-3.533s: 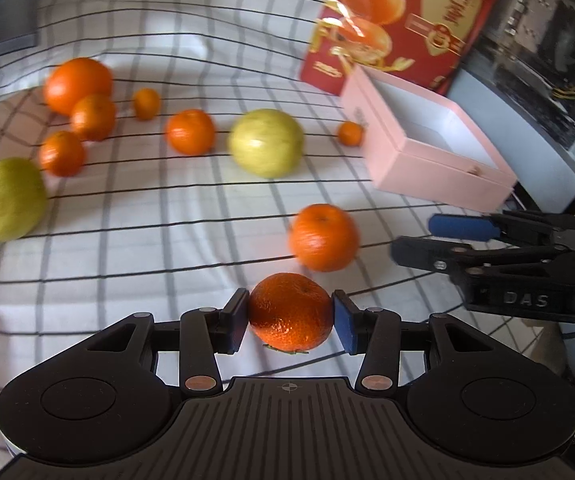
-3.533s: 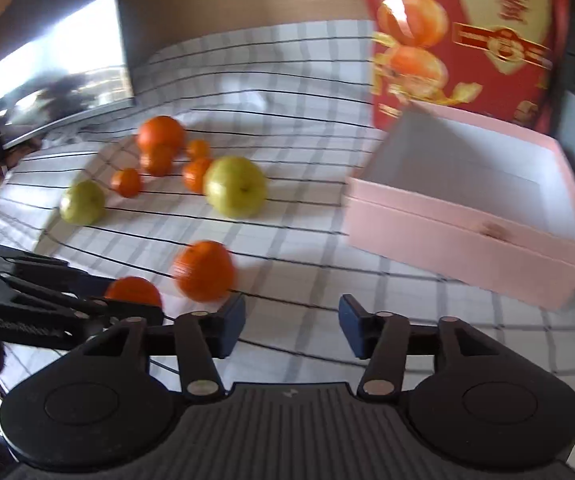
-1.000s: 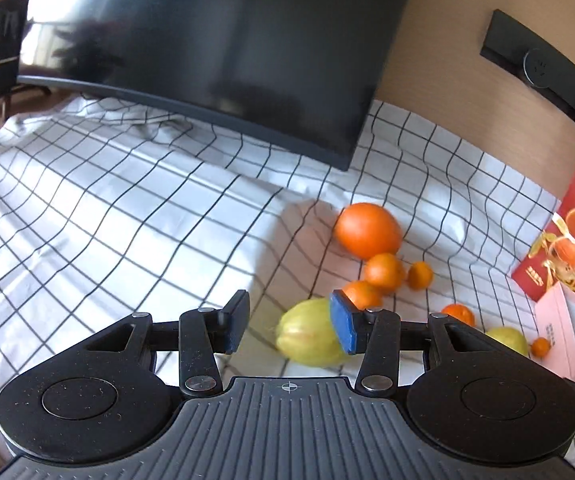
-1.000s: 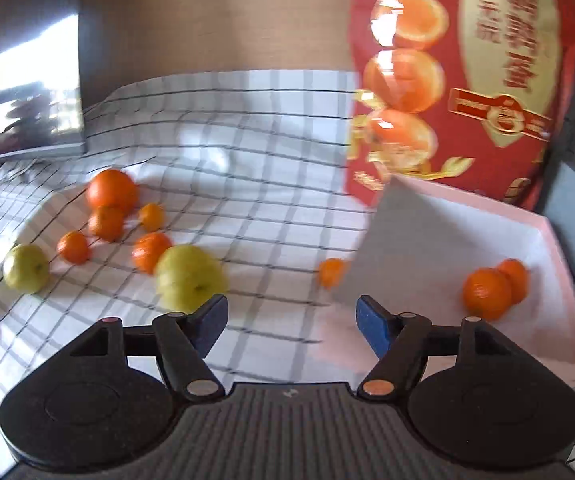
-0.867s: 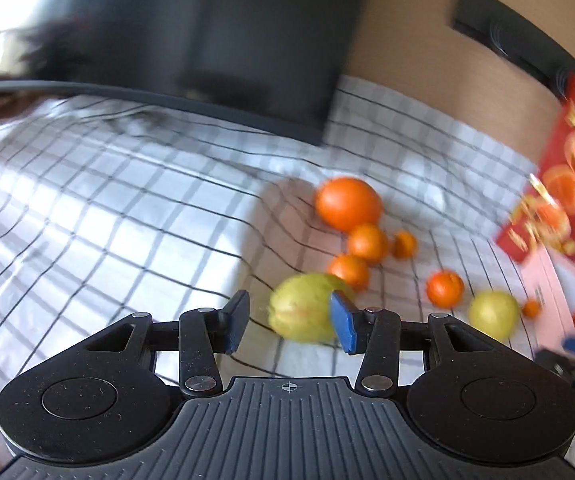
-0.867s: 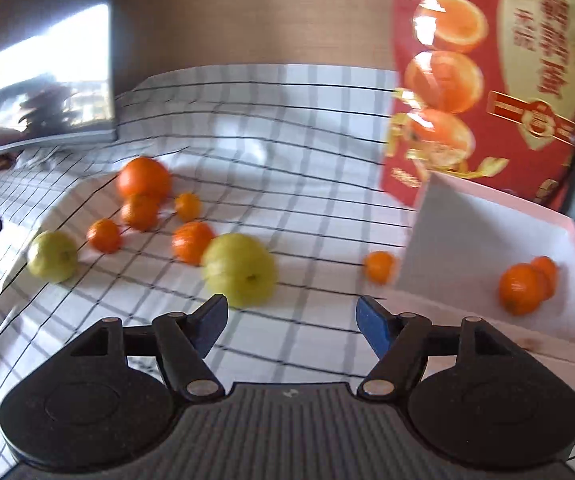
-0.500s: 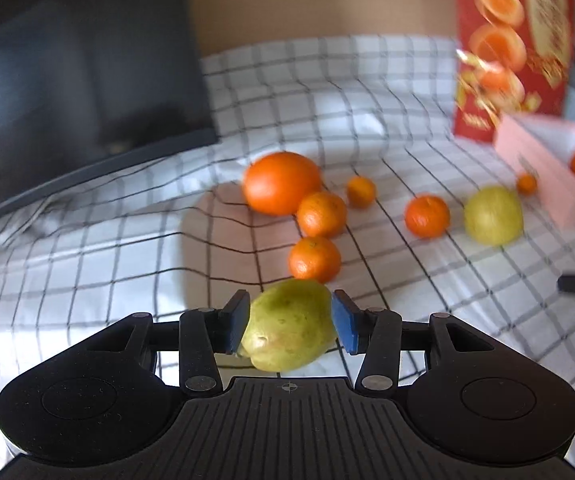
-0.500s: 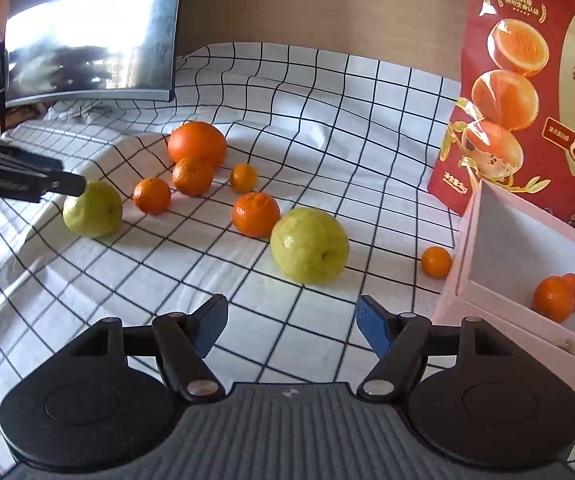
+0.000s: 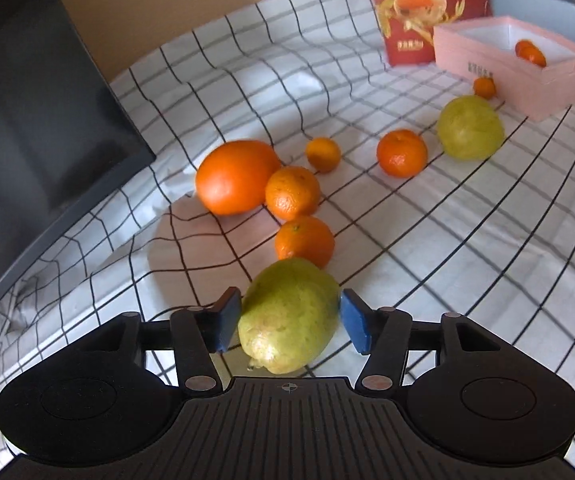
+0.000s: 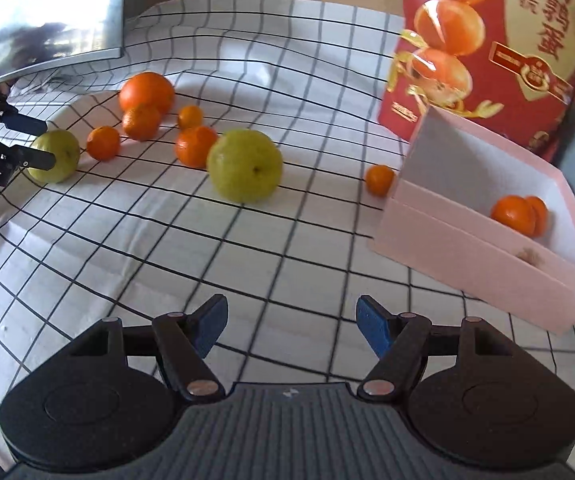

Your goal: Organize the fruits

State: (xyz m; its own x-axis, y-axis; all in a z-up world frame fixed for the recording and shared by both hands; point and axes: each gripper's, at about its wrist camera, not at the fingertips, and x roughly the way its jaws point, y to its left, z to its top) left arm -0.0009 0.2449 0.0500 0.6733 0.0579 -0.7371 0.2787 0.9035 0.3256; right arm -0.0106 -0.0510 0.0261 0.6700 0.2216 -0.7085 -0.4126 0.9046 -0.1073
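Note:
My left gripper (image 9: 289, 325) is open, its blue pads on either side of a yellow-green pear (image 9: 287, 314) that lies on the checked cloth; small gaps show at both pads. The same pear (image 10: 56, 155) and the left gripper (image 10: 31, 140) show at the far left of the right wrist view. My right gripper (image 10: 289, 326) is open and empty above bare cloth. A pink box (image 10: 483, 256) at the right holds two oranges (image 10: 515, 213). A second green fruit (image 10: 245, 165) and several oranges (image 10: 146, 92) lie loose on the cloth.
A red printed carton (image 10: 495, 40) stands behind the pink box. A small orange (image 10: 380, 179) lies against the box's left wall. A dark monitor (image 9: 27, 112) stands at the back left. The cloth (image 10: 167, 248) is wrinkled near the fruit.
My left gripper has swung from the monitor side down to the pear, which now lies between its pads. My right gripper has pulled back from the box; two oranges lie inside it.

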